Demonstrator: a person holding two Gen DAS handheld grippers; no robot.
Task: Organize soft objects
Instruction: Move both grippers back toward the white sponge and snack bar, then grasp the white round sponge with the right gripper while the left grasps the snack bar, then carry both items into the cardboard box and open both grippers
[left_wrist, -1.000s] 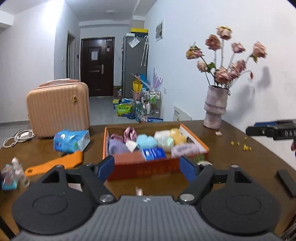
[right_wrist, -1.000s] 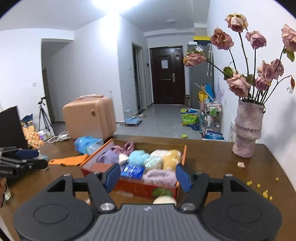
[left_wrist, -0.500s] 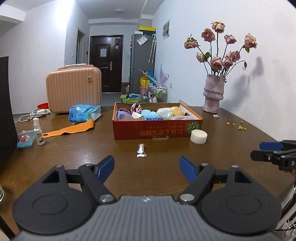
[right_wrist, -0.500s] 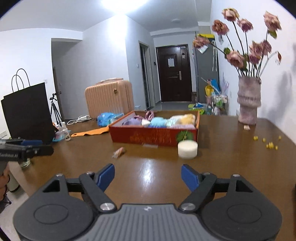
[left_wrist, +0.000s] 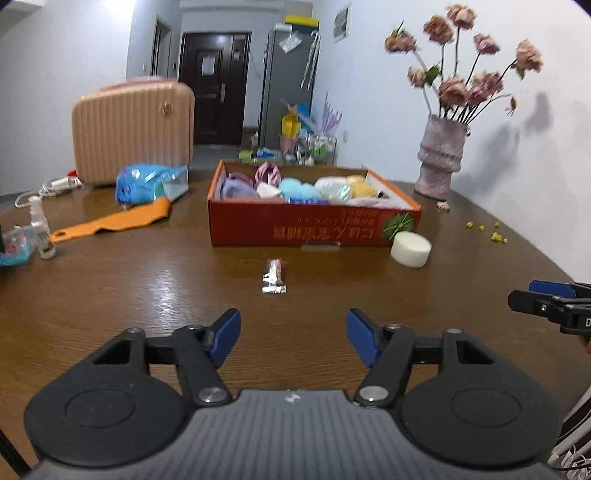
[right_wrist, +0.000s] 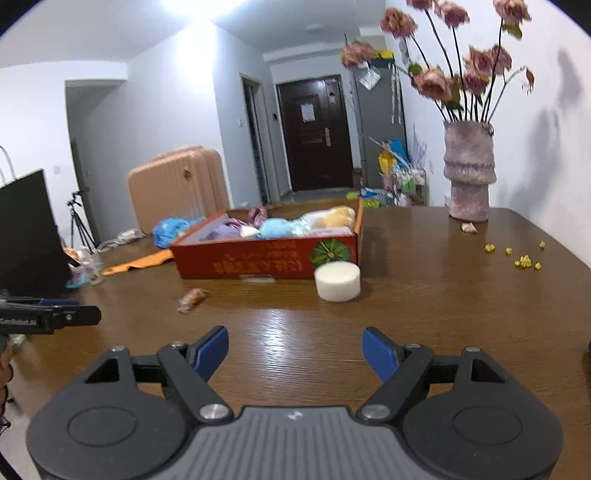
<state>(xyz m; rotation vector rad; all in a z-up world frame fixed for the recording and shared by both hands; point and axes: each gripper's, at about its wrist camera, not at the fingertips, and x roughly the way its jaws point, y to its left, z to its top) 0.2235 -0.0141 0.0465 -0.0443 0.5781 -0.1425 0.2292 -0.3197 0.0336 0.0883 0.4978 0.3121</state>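
The left claw (left_wrist: 291, 339) hangs low over the bare front of the tabletop (left_wrist: 147, 295) with nothing between its blue pads, and its jaws are closing on empty air; the right claw (right_wrist: 295, 354) stands wide apart, also empty, over its own stretch of wood. Neither one grips or touches anything. The red cardboard box (left_wrist: 314, 229) sits farther back in the middle of the tabletop and already looks well filled: soft bundles in purple, pink, light blue, white, pale green and yellow lie packed side by side inside it, so most of the sorting appears done. What seems left outside is a white round foam pad (left_wrist: 410, 249), lying on the tabletop just beside the box's front right corner, near the melon print on the box wall. A small wrapped sweet (left_wrist: 274, 281) lies between the box and the left claw, though I would not count it as soft. To the left of the box, an orange strip (left_wrist: 110, 221) and a blue plastic packet (left_wrist: 147, 182) lie apart from it; whether they belong to the job I cannot tell. My judgement is that the task is near its end, with the foam pad the likeliest item to go in.
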